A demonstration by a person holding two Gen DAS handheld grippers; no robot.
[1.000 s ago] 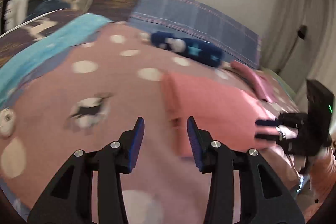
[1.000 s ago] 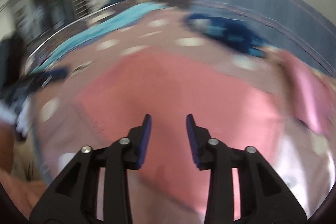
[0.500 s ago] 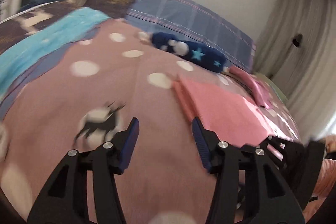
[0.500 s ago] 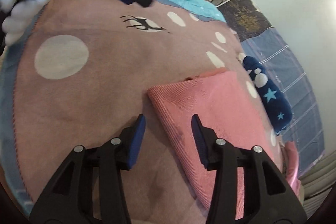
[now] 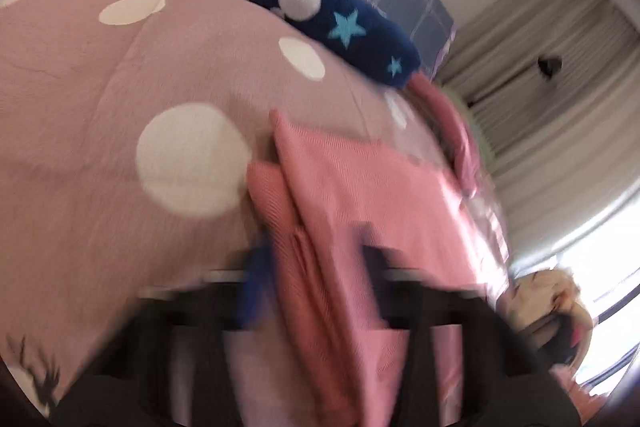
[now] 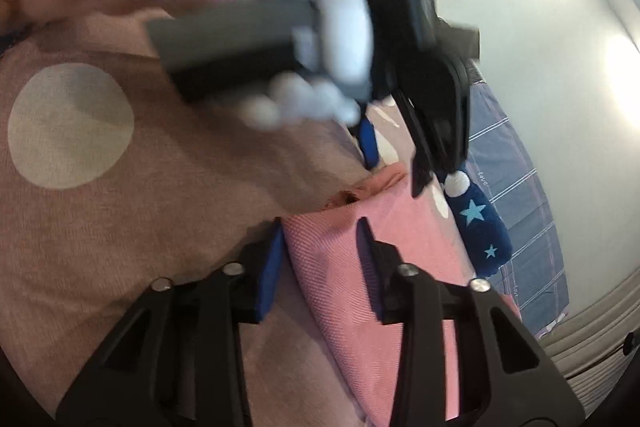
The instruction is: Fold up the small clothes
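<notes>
Blurring left claw [image 5: 312, 259] on pink garment [image 5: 380, 195]

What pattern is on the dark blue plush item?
Light blue stars and white dots on the dark blue plush item, clearest in left wrist view.

The pink garment [image 6: 340, 267] is a finely ribbed woven cloth, matt, with a soft fold at its edge. The bedspread [image 5: 100, 155] beneath is matt dusty-pink cotton-like cloth printed with flat white dots. The navy sock [image 5: 340, 27] looks fuzzy and plush, with pale blue stars. The right gripper [image 6: 320, 247] is matt black plastic with blue rubbery pads and small shiny metal screws.
</notes>
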